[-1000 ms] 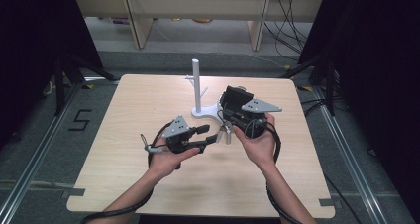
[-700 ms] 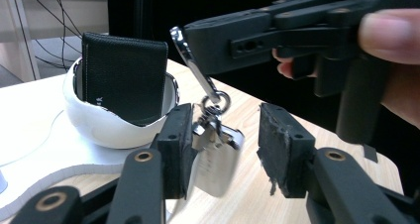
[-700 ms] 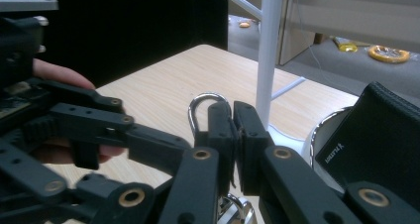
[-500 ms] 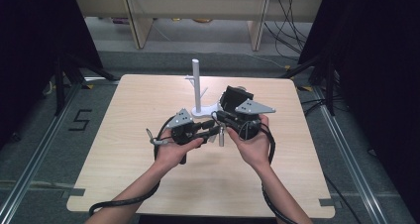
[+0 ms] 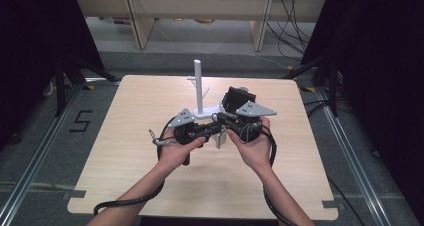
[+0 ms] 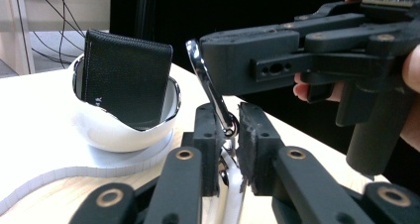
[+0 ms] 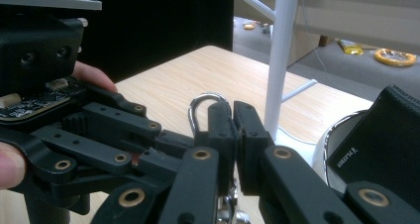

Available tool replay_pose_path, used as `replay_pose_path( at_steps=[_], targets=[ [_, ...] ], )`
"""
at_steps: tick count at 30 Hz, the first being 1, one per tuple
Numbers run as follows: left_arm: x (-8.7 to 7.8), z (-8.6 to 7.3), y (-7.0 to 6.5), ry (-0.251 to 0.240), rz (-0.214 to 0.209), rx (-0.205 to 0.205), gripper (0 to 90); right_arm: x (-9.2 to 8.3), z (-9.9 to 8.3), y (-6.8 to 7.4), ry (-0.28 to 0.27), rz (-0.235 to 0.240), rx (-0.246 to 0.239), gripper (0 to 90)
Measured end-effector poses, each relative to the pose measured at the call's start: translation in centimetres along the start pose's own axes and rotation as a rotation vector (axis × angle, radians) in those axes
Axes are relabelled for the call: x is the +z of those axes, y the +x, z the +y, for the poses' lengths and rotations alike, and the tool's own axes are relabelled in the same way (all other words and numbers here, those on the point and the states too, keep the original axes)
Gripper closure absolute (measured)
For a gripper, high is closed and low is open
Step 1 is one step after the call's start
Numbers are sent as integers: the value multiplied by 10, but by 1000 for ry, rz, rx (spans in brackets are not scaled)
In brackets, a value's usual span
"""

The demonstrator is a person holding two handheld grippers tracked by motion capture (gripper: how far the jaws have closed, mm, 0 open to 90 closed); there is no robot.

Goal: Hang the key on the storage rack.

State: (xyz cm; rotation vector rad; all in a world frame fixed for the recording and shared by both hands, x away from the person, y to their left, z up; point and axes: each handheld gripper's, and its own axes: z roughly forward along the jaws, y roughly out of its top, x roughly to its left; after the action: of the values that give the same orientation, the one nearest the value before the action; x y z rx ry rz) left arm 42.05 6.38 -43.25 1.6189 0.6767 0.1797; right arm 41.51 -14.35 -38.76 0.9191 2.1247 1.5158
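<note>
Handoff under way: both grippers on the carabiner.
Left gripper point(image 5: 212, 130) came in beside the right gripper point(image 5: 226, 122) and its jaws just closed on the carabiner point(image 6: 212, 92), held above the counter point(image 5: 125, 136); right jaws pinch its loop, so I release there next.
</note>
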Motion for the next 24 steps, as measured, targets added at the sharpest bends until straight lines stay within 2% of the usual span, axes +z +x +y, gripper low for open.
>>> replay_pose_path(
  at_steps=[1, 3, 4, 6, 9, 10, 11, 13, 14, 16, 18, 20, 24],
  targets=[
    [0, 0, 0, 1, 2, 5, 800, 0, 0, -1, -5, -6, -14, 880],
    [-1, 0, 0, 7, 7, 7, 808, 0, 0, 0, -1, 6, 16, 879],
    [-2, 0, 0, 11, 18, 10, 815, 0, 0, 0, -2, 5, 10, 880],
    [-3, 1, 1, 6, 12, -5, 824, -1, 0, 0, -2, 7, 18, 880],
    [-4, 2, 1, 11, 18, 5, 827, 0, 0, 1, -12, 13, 9, 880],
    [-5, 2, 1, 16, 36, 12, 829, -1, 0, 2, -8, 5, 6, 881],
    [-6, 2, 2, 30, 67, 45, 840, -1, 1, 2, -6, 4, 6, 900],
    [-7, 1, 4, 31, 61, 31, 844, -2, 1, 1, -21, 21, 25, 900],
    [-7, 1, 3, 36, 68, 46, 844, -2, 2, 0, -18, 16, 7, 900],
    [-8, 3, -1, 52, 91, 84, 845, -1, 1, 1, -9, 24, 23, 900],
    [-9, 4, -1, 56, 105, 85, 846, 0, 1, -1, -15, 25, -3, 881],
    [-10, 4, 2, 60, 124, 79, 846, 0, 0, 0, -10, 33, 24, 847],
    [-17, 3, 9, 71, 174, 87, 846, -7, -3, -6, -16, 14, 31, 818]
  ],
)
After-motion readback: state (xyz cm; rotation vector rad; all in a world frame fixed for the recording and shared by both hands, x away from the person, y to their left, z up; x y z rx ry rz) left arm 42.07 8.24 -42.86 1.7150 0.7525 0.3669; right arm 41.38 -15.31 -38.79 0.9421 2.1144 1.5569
